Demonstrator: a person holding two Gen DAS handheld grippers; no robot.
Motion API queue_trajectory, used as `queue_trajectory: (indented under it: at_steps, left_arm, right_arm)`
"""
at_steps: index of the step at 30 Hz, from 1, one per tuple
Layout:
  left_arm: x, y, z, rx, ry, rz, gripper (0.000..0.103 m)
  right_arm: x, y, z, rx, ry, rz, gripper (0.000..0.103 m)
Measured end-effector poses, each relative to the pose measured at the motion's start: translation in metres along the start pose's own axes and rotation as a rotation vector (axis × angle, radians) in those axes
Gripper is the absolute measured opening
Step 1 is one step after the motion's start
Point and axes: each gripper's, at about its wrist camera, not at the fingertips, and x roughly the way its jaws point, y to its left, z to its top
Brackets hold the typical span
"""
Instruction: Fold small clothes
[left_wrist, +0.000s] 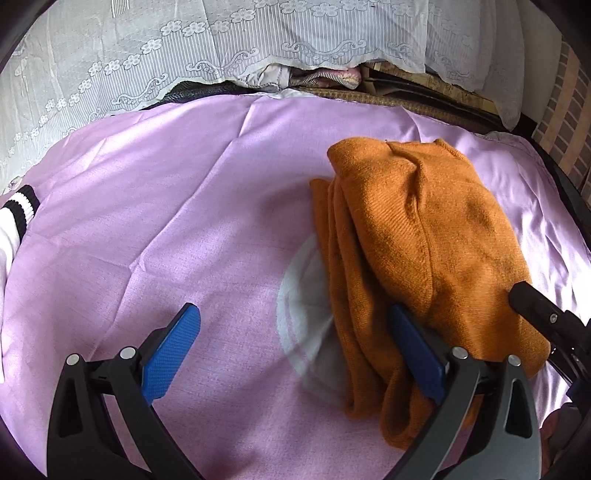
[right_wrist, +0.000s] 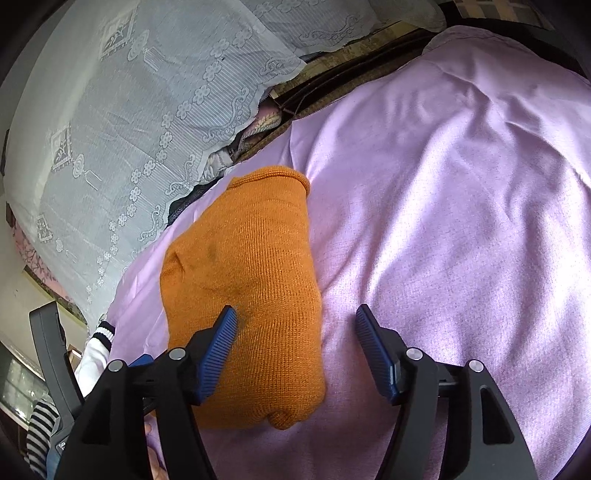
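Note:
A folded orange knit garment (left_wrist: 424, 229) lies on a lilac sheet (left_wrist: 147, 221), right of centre in the left wrist view. My left gripper (left_wrist: 295, 325) stands wide open; its right blue pad (left_wrist: 410, 339) sits over the garment's near layers and its left pad is over bare sheet. In the right wrist view the orange garment (right_wrist: 243, 288) lies left of centre. My right gripper (right_wrist: 295, 332) is open: its left pad (right_wrist: 221, 339) is over the knit, and the garment's right edge lies between the fingers with no pad pressing it.
White lace cloth (left_wrist: 147, 55) covers things along the far edge of the sheet. A white garment with a black-striped cuff (left_wrist: 16, 214) lies at the far left. A white ring print (left_wrist: 306, 332) shows on the sheet. A person's striped sleeve (right_wrist: 38, 432) is at the lower left.

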Motion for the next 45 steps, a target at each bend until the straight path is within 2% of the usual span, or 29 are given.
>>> queue_trajectory:
  at_steps: [5, 9, 12, 15, 17, 20, 27, 29, 34, 37, 40, 42, 45]
  left_arm:
    - [-0.004, -0.001, 0.0, 0.007, -0.018, 0.008, 0.099]
    - [-0.013, -0.004, 0.005, 0.026, -0.04, -0.002, 0.099]
    - [-0.016, 0.003, 0.014, -0.002, -0.016, -0.078, 0.099]
    - [-0.011, 0.018, 0.023, -0.097, 0.034, -0.228, 0.099]
    - [-0.002, 0.025, 0.026, -0.163, 0.077, -0.32, 0.099]
    - [0.015, 0.027, 0.028, -0.209, 0.123, -0.407, 0.098]
    - [0.033, 0.013, 0.036, -0.228, 0.169, -0.541, 0.099]
    - [0.033, 0.015, 0.036, -0.242, 0.17, -0.551, 0.098]
    - [0.01, 0.036, 0.039, -0.334, 0.096, -0.635, 0.098]
    - [0.002, 0.027, 0.038, -0.296, 0.096, -0.635, 0.098]
    - [0.009, 0.01, 0.033, -0.246, 0.144, -0.612, 0.098]
    - [0.017, 0.005, 0.03, -0.227, 0.169, -0.562, 0.098]
    - [0.033, 0.008, 0.023, -0.232, 0.21, -0.561, 0.098]
  right_arm:
    - [-0.003, -0.001, 0.0, 0.012, -0.009, 0.01, 0.068]
    - [-0.013, -0.005, 0.006, 0.049, -0.059, 0.036, 0.068]
    - [-0.016, -0.006, 0.015, 0.046, -0.09, 0.063, 0.068]
    - [-0.011, -0.007, 0.025, 0.043, -0.094, 0.093, 0.073]
    - [-0.004, -0.009, 0.03, 0.053, -0.071, 0.121, 0.074]
    - [0.011, -0.012, 0.035, 0.065, -0.02, 0.141, 0.074]
    - [0.041, -0.004, 0.037, 0.027, 0.067, 0.159, 0.074]
    - [0.044, -0.003, 0.037, 0.021, 0.08, 0.161, 0.075]
    - [0.044, -0.004, 0.038, 0.021, 0.078, 0.172, 0.076]
    - [0.044, -0.004, 0.037, 0.014, 0.078, 0.172, 0.077]
    - [0.043, -0.006, 0.038, 0.022, 0.077, 0.18, 0.077]
    - [0.042, -0.008, 0.039, 0.035, 0.073, 0.189, 0.077]
    - [0.041, -0.011, 0.039, 0.052, 0.07, 0.201, 0.077]
